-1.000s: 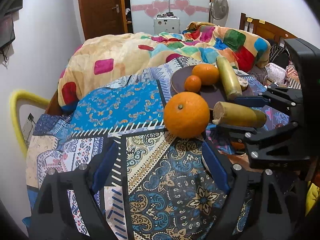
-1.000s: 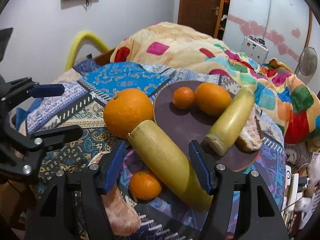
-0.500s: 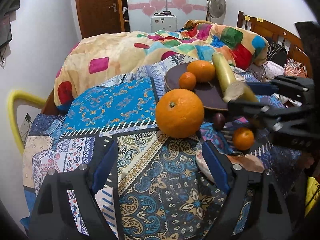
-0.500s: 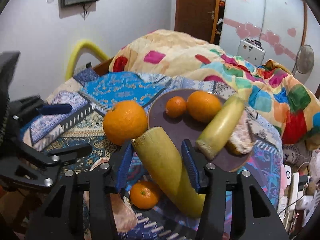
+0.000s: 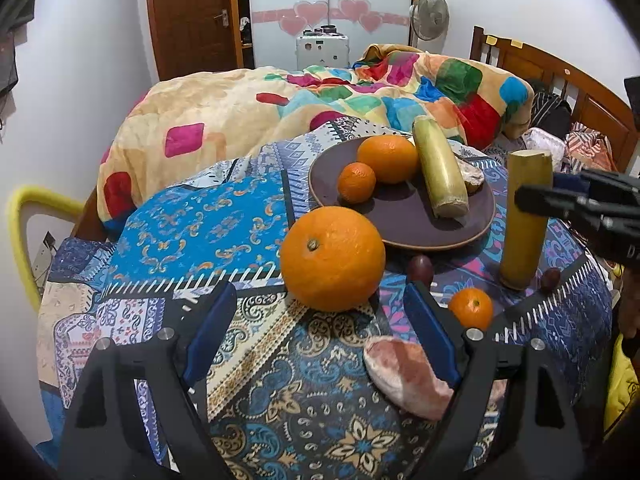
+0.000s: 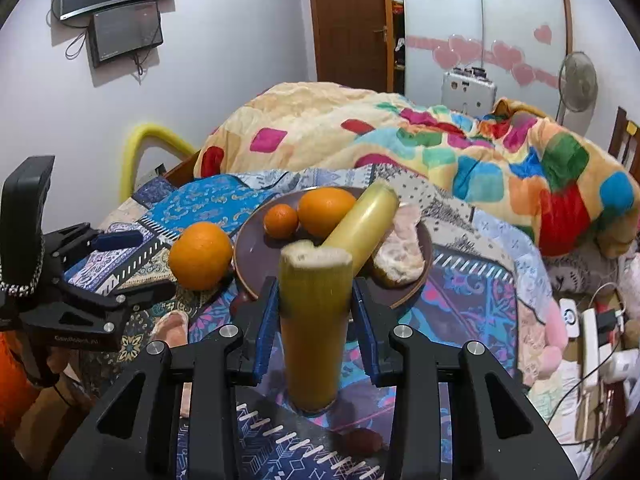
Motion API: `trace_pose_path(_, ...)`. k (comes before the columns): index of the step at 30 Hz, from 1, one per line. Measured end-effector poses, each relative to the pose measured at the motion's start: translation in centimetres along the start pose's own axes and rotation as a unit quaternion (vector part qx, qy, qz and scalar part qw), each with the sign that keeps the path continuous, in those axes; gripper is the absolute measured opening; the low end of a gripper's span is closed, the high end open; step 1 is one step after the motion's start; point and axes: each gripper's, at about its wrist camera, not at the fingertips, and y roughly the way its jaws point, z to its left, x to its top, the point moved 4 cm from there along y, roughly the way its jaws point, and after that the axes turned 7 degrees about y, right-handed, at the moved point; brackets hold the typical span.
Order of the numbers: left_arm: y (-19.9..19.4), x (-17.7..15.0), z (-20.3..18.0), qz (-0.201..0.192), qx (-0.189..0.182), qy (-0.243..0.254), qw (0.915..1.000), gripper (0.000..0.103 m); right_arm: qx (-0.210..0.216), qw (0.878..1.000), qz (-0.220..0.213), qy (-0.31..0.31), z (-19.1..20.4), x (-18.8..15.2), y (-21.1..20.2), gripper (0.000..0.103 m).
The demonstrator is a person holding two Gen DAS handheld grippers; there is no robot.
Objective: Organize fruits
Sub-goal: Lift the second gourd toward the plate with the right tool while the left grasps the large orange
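Note:
My right gripper is shut on a yellow-green sugarcane piece, holding it upright over the patterned cloth; it also shows in the left wrist view. A dark plate holds two oranges, a second cane piece and a peeled pomelo segment. A large orange lies on the cloth just ahead of my open, empty left gripper. A small orange and a pinkish pomelo segment lie near the left gripper's right finger.
Two small dark fruits lie on the cloth by the plate. A bed with a colourful blanket stands behind. A yellow chair frame is at the left. Cables and a power strip lie at the right.
My right gripper has closed on the cane piece, lifted it and turned it from lying to upright. The left gripper has stayed open behind the large orange.

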Motion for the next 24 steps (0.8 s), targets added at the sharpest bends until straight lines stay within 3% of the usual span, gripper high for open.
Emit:
trace_pose_path(5, 1.1, 0.8, -0.3, 0.000, 0.002, 0.005, 1.0000, 0.086, 0.000, 1.000, 0.012, -0.010, 0.0, -1.0, 1.4, 0.033)
trace_pose_path(14, 3.8, 1.9, 0.1, 0.008, 0.002, -0.002, 1.0000, 0.086, 0.025, 0.999, 0.015, 0.025, -1.4, -0.8, 1.0, 0.032)
trace_pose_path(20, 4.7, 1.9, -0.5, 0.020, -0.014, -0.002, 0.9997, 0.069, 0.025, 0.999, 0.011, 0.024, -1.4, -1.0, 0.5, 0.032)
trace_pose_path(24, 4.6, 1.9, -0.9, 0.020, -0.004, 0.005, 0.9998, 0.068, 0.023, 0.999, 0.010, 0.027, -1.7, -0.9, 0.2, 0.032)
